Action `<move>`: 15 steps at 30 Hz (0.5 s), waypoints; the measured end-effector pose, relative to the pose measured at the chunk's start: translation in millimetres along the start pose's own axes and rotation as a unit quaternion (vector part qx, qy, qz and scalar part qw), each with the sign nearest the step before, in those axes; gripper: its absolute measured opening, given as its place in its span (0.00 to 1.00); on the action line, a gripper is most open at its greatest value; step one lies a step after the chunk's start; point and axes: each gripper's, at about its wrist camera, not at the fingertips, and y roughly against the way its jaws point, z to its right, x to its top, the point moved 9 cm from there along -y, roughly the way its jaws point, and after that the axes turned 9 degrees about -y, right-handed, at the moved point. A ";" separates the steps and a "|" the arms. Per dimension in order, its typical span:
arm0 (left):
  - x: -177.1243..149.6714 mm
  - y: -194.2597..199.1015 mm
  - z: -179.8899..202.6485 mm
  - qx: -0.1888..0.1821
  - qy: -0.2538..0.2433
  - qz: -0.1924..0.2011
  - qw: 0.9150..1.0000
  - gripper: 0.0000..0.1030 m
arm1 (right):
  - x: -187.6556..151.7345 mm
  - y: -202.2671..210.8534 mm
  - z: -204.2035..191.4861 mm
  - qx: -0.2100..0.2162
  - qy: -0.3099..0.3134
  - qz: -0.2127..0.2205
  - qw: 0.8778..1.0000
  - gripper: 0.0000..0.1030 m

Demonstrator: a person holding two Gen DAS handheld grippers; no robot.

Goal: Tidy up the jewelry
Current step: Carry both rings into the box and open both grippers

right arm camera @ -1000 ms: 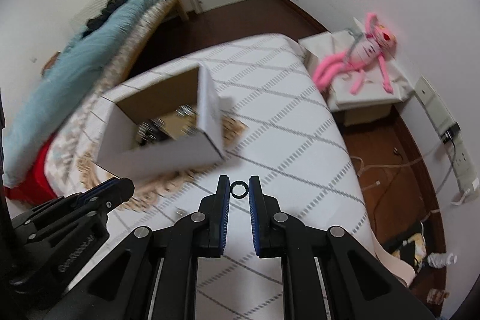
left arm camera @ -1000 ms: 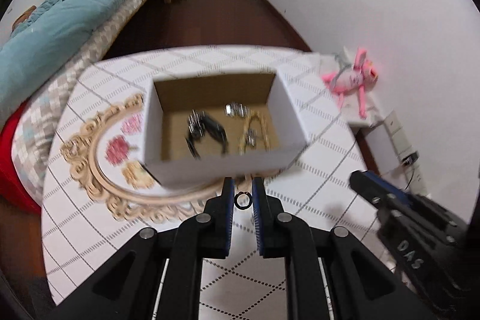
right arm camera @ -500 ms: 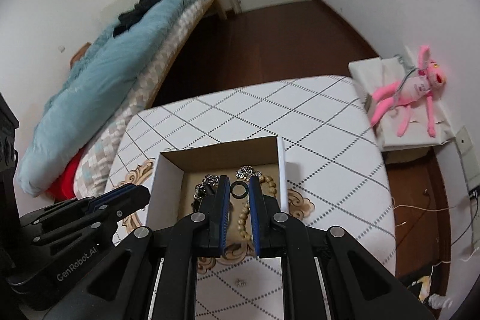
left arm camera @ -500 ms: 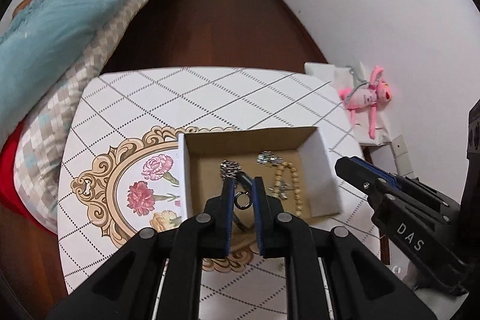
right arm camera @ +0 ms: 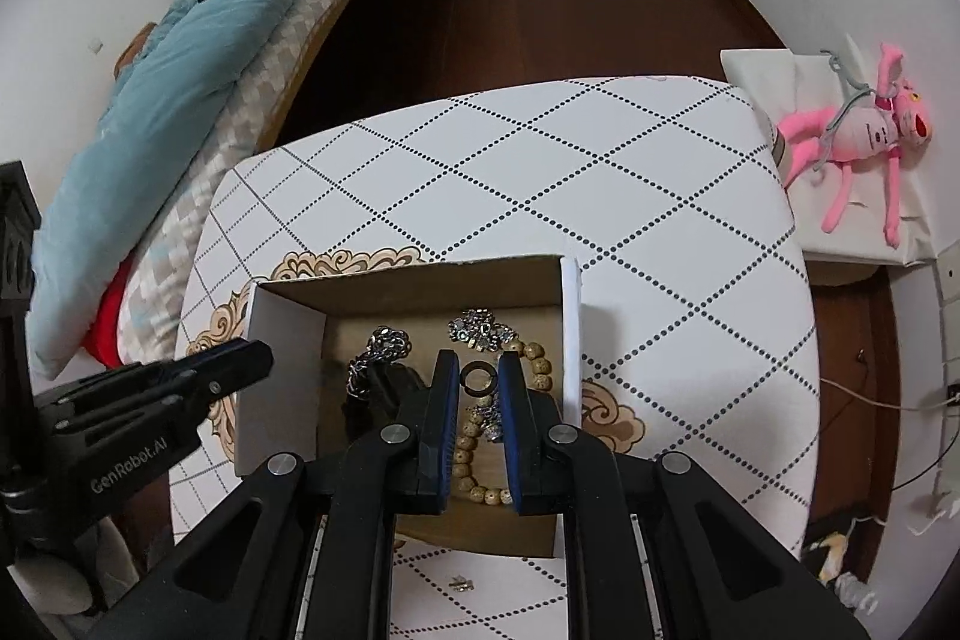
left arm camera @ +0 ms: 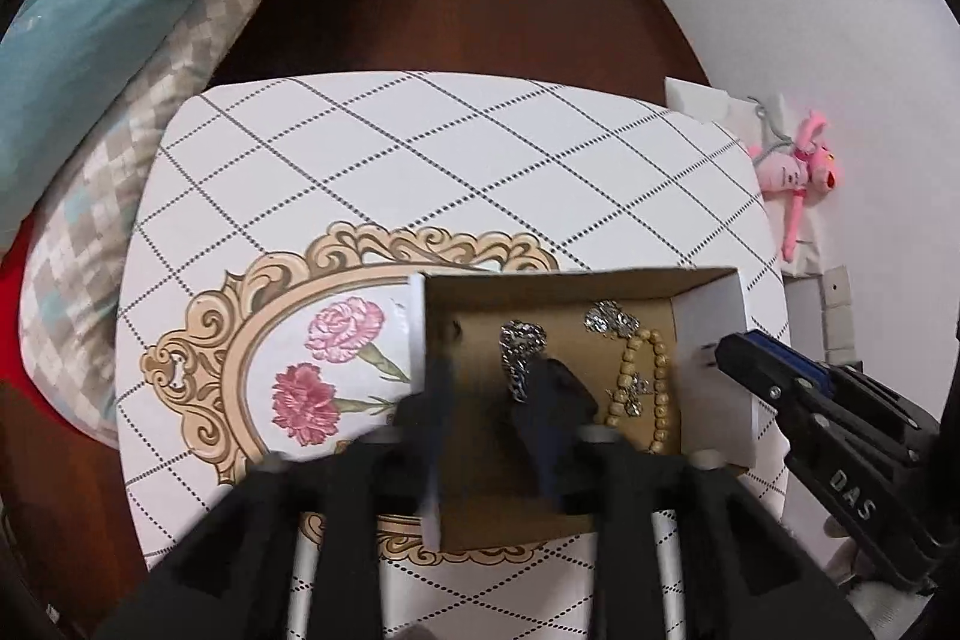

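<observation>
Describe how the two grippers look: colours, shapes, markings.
Both are matte black plastic. The right gripper has two flat fingers lined with ribbed blue pads, joined by angular linkage arms with round silver pivot screws. The left gripper, in the right wrist view, has a blunt tapered tip and white "GenRobot.AI" lettering. In the left wrist view, the right gripper's side reads "DAS".

Below me stands a white table [right arm camera: 660, 232] crossed by dotted diamond lines, with a gold scroll frame and pink flowers [left arm camera: 327, 364] printed on its top. An open cardboard box [right arm camera: 282, 334] sits directly on it. A tiny metal piece [right arm camera: 461, 584] lies on the near edge.
</observation>
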 end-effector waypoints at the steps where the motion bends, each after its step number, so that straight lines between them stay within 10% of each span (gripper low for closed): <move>1: 2.0 2.4 -1.8 0.005 0.002 0.006 1.000 0.56 | 1.5 1.8 -0.5 0.000 0.001 0.002 1.000 0.24; 9: 3.3 15.9 -19.6 0.063 -0.006 0.038 0.997 0.79 | 8.2 22.6 10.5 -0.041 0.007 0.031 0.999 0.59; 13: -8.3 13.4 -26.2 0.095 -0.013 0.046 0.994 0.97 | 1.2 25.1 19.3 -0.104 0.030 0.042 0.993 0.98; 15: -15.0 10.5 -28.3 0.098 -0.014 0.046 0.994 1.00 | -5.0 23.4 22.4 -0.126 0.040 0.040 0.990 0.98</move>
